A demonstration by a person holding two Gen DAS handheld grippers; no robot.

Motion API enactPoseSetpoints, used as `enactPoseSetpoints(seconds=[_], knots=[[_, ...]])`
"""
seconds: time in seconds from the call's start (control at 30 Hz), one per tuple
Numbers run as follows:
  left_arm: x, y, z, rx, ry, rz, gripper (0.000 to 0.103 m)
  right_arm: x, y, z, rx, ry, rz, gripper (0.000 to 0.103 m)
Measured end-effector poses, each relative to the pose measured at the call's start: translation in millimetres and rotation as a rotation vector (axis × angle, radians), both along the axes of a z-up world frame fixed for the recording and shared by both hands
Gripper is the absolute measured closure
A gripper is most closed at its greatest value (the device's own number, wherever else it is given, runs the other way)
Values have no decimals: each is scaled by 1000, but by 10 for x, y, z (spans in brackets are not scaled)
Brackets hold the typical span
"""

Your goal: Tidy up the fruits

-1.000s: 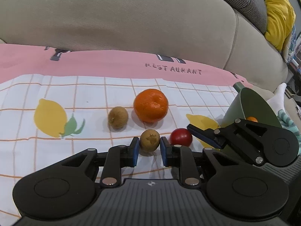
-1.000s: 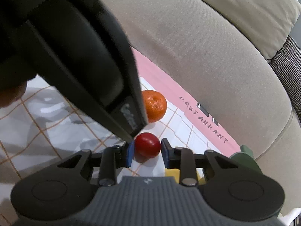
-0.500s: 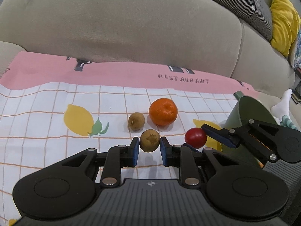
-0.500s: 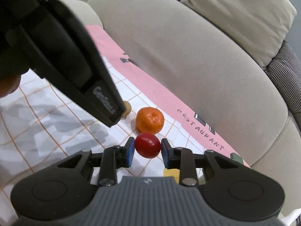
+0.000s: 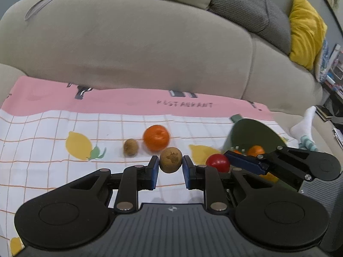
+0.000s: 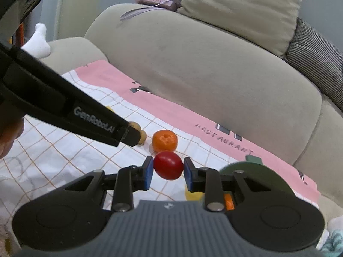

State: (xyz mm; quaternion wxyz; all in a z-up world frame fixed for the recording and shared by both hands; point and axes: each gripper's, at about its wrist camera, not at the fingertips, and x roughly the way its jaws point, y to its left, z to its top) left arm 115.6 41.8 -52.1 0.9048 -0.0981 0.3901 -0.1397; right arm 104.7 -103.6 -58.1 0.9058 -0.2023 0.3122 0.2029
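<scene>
Both fruits now higher: left tongs (image 5: 170, 169) gripping kiwi (image 5: 170, 159), right tongs (image 6: 168, 172), beside "GenRobot.AI" lettering, gripping tomato (image 6: 168, 165).

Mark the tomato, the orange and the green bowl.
tomato (image 6: 168, 168): right wrist view, front skin.
orange (image 5: 156, 138): left wrist view, middle of peel.
green bowl (image 5: 253, 131): left wrist view, inner wall.

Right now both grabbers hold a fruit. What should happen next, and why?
Probably carry the red fruit, pinched in the right gripper, over the green bowl and let go. The bowl sits just to its right and already holds orange fruit. The left gripper holds a brown fruit.
</scene>
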Motion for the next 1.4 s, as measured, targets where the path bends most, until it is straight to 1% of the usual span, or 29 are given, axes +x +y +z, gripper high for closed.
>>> enactPoseSetpoints(seconds=[0.17,0.4,0.57,0.77,1.0,1.2,1.4], knots=[[-111,-172,118,-2,-21,-35,77,-76,-200,103,40,12,-43,76],[-214,-473,252,3,-51,-95,77,-182,-503,218,72,2,-116,76],[-249,-706,329,18,-68,-137,77,-287,-697,298,84,-6,-154,76],[-245,-966,376,44,-80,-185,77,-329,-928,323,106,2,-206,76],[-171,-1251,348,85,-66,-241,77,-291,-1181,318,131,14,-266,76],[-70,-1446,262,109,-39,-285,77,-219,-1331,278,142,21,-306,76],[25,-1575,152,140,-11,-318,77,-127,-1373,171,110,22,-322,77]])
